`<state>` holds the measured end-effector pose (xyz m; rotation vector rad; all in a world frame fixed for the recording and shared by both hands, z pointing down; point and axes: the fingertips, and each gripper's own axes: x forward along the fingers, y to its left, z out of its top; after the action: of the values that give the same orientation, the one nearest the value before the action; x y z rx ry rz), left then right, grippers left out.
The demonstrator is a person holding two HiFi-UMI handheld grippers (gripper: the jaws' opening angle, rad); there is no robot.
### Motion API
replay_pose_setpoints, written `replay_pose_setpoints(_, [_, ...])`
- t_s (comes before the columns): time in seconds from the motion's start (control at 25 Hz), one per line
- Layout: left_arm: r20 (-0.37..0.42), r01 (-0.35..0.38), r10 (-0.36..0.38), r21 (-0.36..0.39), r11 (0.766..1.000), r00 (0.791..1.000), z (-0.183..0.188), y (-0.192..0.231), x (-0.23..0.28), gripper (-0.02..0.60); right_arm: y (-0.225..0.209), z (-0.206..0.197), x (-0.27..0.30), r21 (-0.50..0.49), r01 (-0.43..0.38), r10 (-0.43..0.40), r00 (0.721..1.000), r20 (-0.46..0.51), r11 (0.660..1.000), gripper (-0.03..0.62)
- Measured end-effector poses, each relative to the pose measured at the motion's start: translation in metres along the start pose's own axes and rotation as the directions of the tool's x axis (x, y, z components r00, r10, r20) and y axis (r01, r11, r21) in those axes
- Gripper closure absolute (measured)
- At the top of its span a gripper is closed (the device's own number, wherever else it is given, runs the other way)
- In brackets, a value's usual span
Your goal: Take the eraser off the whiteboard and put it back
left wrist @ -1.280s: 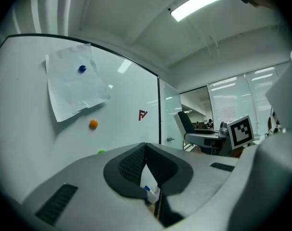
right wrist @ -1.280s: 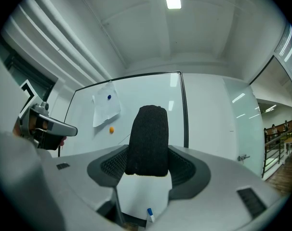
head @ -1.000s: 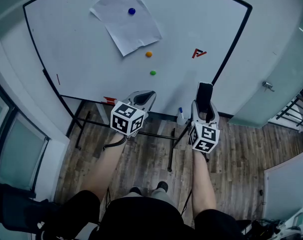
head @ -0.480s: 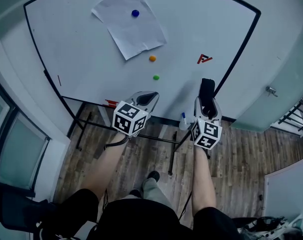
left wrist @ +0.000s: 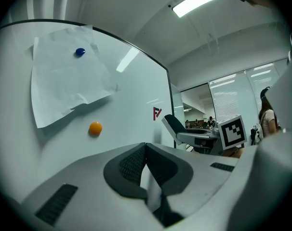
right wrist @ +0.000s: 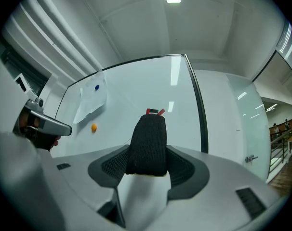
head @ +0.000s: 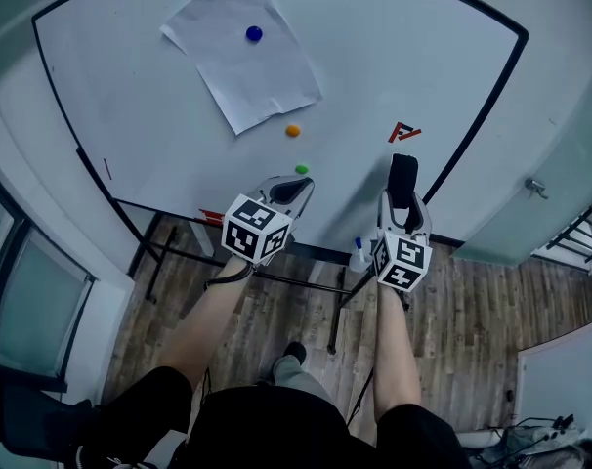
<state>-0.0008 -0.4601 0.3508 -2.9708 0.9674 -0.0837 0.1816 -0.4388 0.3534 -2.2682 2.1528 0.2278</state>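
Eraser (head: 403, 174) sat clamped in the right gripper's (head: 404, 208) wide jaws, nearer the whiteboard's (head: 394, 57) red mark (head: 403, 132) than a second before. The left gripper (head: 289, 190), jaws together and empty, had advanced too. Wooden floor (head: 276, 306) lay below.

your left gripper (head: 294, 188) and right gripper (head: 403, 201): pale grey shells, black ribbed pads (left wrist: 131, 165), a black-and-white marker cube (head: 254, 230) on each; you wear black shorts (head: 276, 423).
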Motion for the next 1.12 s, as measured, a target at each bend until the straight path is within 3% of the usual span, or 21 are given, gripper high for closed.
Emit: replay_pose_setpoints(1.12, [-0.027, 0.031, -0.031, -0.027, 0.999, 0.999, -0.020, 0.028, 0.072, 0.560, -0.013, -0.049, 0.069, -0.019, 0.041, -0.043, 0.995, -0.086, 0.999, 0.341])
